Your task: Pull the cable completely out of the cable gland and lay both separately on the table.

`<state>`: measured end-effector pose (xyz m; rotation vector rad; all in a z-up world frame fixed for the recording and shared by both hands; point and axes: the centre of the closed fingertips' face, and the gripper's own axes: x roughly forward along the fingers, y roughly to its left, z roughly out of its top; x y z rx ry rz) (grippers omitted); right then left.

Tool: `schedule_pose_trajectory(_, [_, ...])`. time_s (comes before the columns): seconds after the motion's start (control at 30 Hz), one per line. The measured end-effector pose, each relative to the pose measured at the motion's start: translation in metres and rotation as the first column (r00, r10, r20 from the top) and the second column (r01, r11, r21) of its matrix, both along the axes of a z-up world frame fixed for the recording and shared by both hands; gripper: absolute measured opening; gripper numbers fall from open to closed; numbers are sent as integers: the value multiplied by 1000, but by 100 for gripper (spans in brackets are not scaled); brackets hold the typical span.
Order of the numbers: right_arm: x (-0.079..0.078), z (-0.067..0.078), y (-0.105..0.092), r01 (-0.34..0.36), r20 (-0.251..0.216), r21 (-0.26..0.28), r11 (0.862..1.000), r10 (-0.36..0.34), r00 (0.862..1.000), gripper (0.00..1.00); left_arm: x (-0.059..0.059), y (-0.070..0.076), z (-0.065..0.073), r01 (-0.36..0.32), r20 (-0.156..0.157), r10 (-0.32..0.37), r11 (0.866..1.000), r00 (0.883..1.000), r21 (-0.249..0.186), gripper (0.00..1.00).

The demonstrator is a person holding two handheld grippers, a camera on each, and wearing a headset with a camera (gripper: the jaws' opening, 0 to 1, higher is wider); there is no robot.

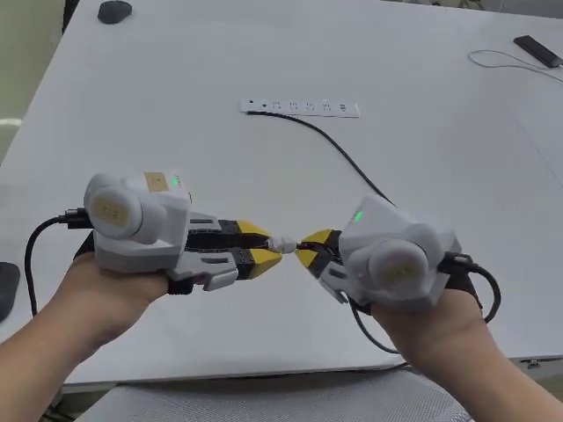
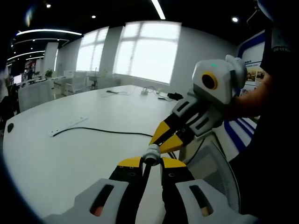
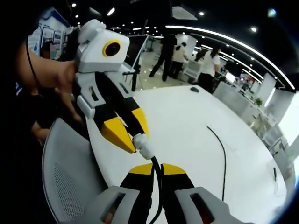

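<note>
A small white cable gland [image 1: 283, 243] is held in the air just above the table's near edge, between the two grippers. My left gripper [image 1: 271, 247] is shut on it, and the gland [image 2: 152, 153] sits between its yellow tips [image 2: 152, 162]. A thin black cable [image 3: 156, 173] leaves the gland [image 3: 144, 144] and runs between the jaws of my right gripper [image 3: 156, 169], which is shut on it. The right gripper [image 1: 302, 249] faces the left one tip to tip, a few centimetres apart. Most of the cable is hidden inside the right gripper.
A white power strip [image 1: 299, 107] lies mid-table, and its black cord [image 1: 347, 158] runs toward the right gripper. A dark mouse-like object [image 1: 114, 10] sits far left, a phone [image 1: 537, 50] with a white wire [image 1: 497, 60] far right. A grey mesh chair [image 3: 65, 182] stands below the near edge.
</note>
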<state>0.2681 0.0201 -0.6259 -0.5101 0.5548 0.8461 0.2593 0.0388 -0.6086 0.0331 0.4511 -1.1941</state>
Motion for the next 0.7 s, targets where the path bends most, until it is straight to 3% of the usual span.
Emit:
schedule_pose_trajectory(0.33, [10,-8,-19,116,-54,53,992,-113,992,0,6,4,2,-12,4,12,1000,1000,-5,15])
schedule_pose_trajectory(0.7, [15,-26,-44,255,-142,117,960,-238,961,0,6,5,2,-6,7,6,1000,1000,-5,15])
